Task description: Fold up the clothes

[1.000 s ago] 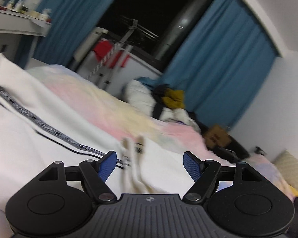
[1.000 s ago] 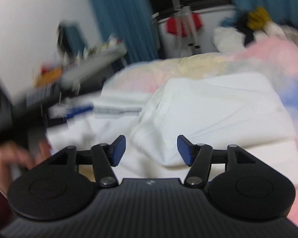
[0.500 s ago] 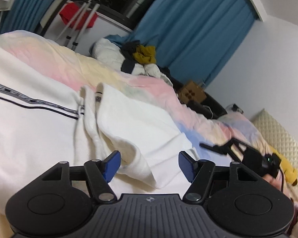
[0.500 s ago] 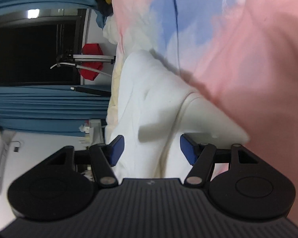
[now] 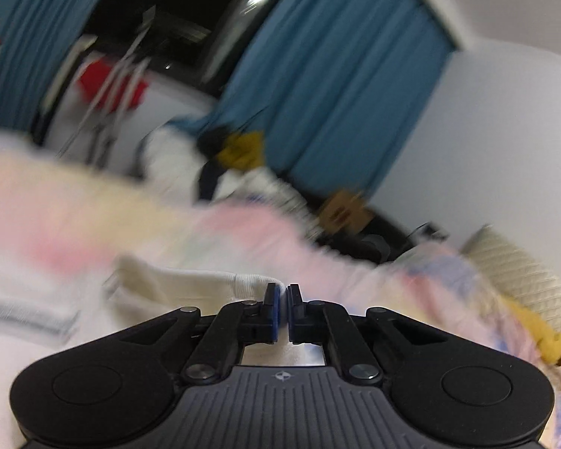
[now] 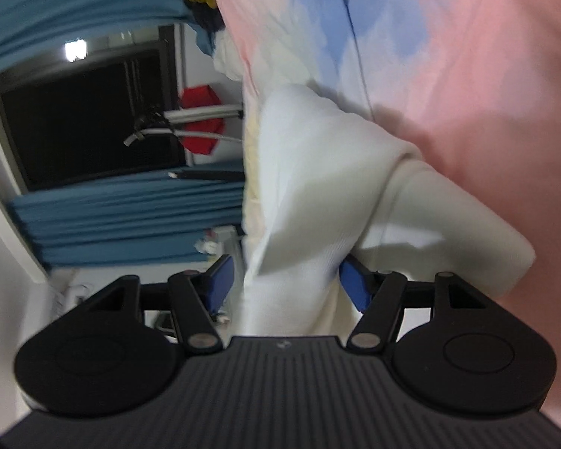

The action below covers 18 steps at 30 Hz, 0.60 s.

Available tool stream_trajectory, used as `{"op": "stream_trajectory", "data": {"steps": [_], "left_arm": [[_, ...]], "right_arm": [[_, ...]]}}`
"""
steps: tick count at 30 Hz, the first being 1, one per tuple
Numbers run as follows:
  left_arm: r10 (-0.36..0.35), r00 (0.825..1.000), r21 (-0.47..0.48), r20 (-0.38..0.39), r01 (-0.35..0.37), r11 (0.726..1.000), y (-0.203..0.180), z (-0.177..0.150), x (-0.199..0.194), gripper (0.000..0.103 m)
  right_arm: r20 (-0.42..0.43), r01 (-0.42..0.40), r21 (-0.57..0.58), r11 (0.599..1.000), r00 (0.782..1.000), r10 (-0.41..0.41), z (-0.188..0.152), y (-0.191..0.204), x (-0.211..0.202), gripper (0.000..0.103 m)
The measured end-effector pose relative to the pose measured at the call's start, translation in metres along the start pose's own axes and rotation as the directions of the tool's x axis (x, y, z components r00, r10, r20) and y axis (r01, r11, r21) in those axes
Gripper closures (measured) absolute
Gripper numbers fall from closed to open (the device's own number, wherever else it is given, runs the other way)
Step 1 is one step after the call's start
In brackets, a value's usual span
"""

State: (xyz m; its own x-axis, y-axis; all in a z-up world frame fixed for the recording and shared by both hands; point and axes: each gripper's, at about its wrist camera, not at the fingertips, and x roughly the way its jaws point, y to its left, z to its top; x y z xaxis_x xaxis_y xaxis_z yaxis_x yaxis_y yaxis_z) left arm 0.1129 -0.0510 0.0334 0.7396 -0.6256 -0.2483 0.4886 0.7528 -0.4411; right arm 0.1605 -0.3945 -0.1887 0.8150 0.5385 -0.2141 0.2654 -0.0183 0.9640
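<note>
A white sweatshirt (image 5: 175, 292) with a dark stripe lies on the pastel bedspread (image 5: 243, 235). My left gripper (image 5: 283, 308) is shut on the ribbed cuff (image 5: 250, 282) of the sweatshirt and holds it just above the bed. In the right wrist view, which is rolled sideways, the sweatshirt (image 6: 318, 187) lies folded over itself. My right gripper (image 6: 286, 280) is open, its blue pads either side of a fold of the white cloth.
A pile of white, dark and yellow clothes (image 5: 235, 157) lies at the far end of the bed. A drying rack with a red garment (image 5: 108, 86) stands by the dark window and blue curtains (image 5: 336, 86). A cream quilted pillow (image 5: 523, 280) is at right.
My left gripper has closed on the sweatshirt cuff and lifted it; the view is blurred by motion. My right gripper has moved closer, so the fold now sits between its open pads.
</note>
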Motion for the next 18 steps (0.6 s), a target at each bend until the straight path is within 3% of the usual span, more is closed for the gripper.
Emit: {"op": "stream_trajectory", "data": {"steps": [3,6,8,9,11,14,18], "left_arm": [[-0.083,0.996,0.072,0.016,0.082,0.994,-0.048,0.029,0.016,0.099],[-0.097,0.995,0.151,0.002,0.096,0.984,-0.081,0.035,0.030,0.099],[-0.088,0.996,0.173,-0.015,0.089,0.981,-0.087,0.031,0.034,0.099],[-0.076,0.997,0.181,-0.020,0.078,0.980,-0.086,0.027,0.034,0.099],[-0.045,0.999,0.180,-0.026,0.049,0.983,-0.076,0.020,0.030,0.099],[0.013,0.999,0.115,-0.031,-0.009,0.993,-0.044,0.009,0.012,0.098],[0.061,0.997,-0.016,-0.054,-0.062,0.998,0.018,-0.011,-0.018,0.098]], "right_arm": [[0.051,-0.042,0.060,0.997,0.998,0.039,0.008,-0.007,-0.007,0.038],[0.115,-0.064,0.082,0.995,0.992,0.054,0.015,-0.008,-0.019,0.039],[0.155,-0.043,0.059,0.997,0.987,0.033,0.018,-0.005,-0.027,0.050],[0.171,-0.028,0.047,0.999,0.985,0.019,0.020,-0.004,-0.030,0.055],[0.187,0.008,0.024,1.000,0.982,-0.013,0.022,-0.003,-0.032,0.076],[0.149,0.066,-0.009,0.998,0.987,-0.064,0.018,-0.006,-0.032,0.085],[0.112,0.146,-0.108,0.983,0.985,-0.134,0.005,-0.001,-0.027,0.086]]}}
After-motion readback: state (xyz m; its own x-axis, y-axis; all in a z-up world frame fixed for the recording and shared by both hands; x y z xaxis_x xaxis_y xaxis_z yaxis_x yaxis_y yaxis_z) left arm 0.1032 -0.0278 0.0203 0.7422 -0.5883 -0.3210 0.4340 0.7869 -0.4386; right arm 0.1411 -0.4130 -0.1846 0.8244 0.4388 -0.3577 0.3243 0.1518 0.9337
